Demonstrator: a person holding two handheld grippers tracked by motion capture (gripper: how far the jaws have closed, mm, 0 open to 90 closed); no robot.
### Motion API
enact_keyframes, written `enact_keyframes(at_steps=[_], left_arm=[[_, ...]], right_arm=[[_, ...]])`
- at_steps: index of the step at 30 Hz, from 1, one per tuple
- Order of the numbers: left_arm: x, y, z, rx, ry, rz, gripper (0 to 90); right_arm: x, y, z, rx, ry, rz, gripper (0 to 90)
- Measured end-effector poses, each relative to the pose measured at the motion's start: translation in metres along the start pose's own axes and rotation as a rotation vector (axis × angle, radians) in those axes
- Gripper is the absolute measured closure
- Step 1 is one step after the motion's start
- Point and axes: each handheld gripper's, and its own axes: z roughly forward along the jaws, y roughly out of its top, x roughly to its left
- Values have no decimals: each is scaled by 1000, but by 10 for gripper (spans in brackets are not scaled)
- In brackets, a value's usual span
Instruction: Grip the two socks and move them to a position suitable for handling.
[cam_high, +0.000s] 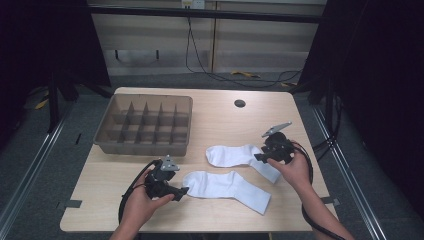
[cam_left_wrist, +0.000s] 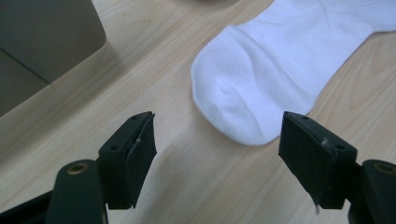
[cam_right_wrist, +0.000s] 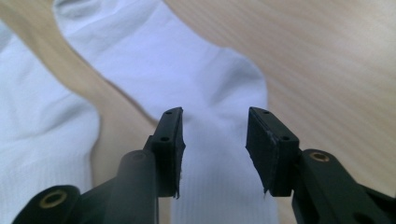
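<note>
High view: a tan divided tray (cam_high: 143, 123) sits on the wooden surface (cam_high: 220, 120) beyond the left hand-held gripper (cam_high: 181, 192), well apart from it, with its compartments bare. A round dark hole (cam_high: 239, 103) in the surface lies beyond the right hand-held gripper (cam_high: 259, 157), toward the far edge. Cables (cam_high: 210, 70) run over the floor behind the surface. Nothing lies between either hand-held gripper and the socks.

Two white socks lie flat between the two hand-held grippers. The near sock (cam_high: 227, 189) has its rounded toe end just in front of the left hand-held gripper's tips. In the left gripper view that toe (cam_left_wrist: 243, 93) lies ahead of the gap between the jaws, nearer the right-hand jaw, and neither pad (cam_left_wrist: 140, 149) touches it; the left hand-held gripper (cam_left_wrist: 217, 142) stands wide open over bare wood, with a corner of the tray (cam_left_wrist: 42, 42) off to its upper left.

The far sock (cam_high: 240, 156) reaches under the right hand-held gripper. In the right gripper view this sock (cam_right_wrist: 187, 84) runs below and between the jaws, and the near sock (cam_right_wrist: 42, 140) shows off to the left. The right hand-held gripper (cam_right_wrist: 215, 140) is partly open, its pads apart and pressing on nothing, the cloth lying loose beneath them.
</note>
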Motion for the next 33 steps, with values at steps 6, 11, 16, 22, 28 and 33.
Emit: enact_keyframes(at_steps=[6,11,16,22,28,33], left_arm=[[0,3,1,3,-4,-3,279],[1,12,5,19,-14,-24,294],[1,30,10,69,-21,-26,344],[1,56,21,150,20,-5,374],[0,80,29,188,-4,-60,438],[-7,105,46,198,-35,-73,517]], right_arm=[[9,-26,1,30,23,-17,620],[8,-45,1,11,34,16,621],[8,-53,-7,1,28,32,631],[9,-57,-4,27,10,24,637],[8,-52,-4,68,-2,29,630],[6,-49,-3,78,12,54,640]])
